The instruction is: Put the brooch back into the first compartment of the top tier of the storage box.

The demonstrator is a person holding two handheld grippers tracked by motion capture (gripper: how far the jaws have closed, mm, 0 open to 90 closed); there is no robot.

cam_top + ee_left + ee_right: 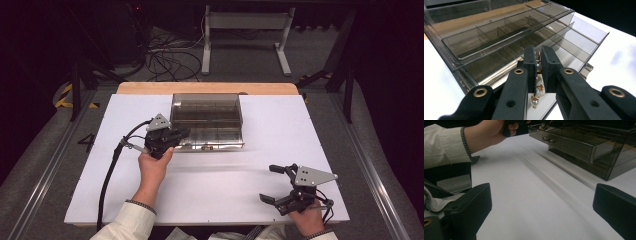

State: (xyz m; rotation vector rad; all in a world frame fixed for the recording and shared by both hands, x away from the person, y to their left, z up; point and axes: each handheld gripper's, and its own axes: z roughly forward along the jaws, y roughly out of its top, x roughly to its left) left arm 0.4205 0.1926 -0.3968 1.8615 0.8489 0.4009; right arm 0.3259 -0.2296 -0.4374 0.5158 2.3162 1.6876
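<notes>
1. The left hand-held gripper (181, 134) is at the near left corner of the organiser (206, 120), a smoky see-through box with drawers that sits toward the far middle of the bench (225, 195).
2. Its jaws are pinched nearly together on a pearl earring (538, 82). In the left gripper view you can see pearls and gold bits strung down the gap between the pads, so it's holding that, not just closed on air.
3. The earring hangs over the pulled-out drawer (571, 50), right above the near compartment. The drawer's dividers are easy to see through the tinted plastic.
4. The right hand-held gripper (275, 184) is way off at the near right of the bench, well apart from the organiser. Its jaws are spread wide with nothing between them, just bare white bench in the right gripper view.
5. The right gripper view also shows the person's left hand (490, 131) and pale sleeve (441, 145) up by the drawer front, which has two small knobs (549, 139).
</notes>
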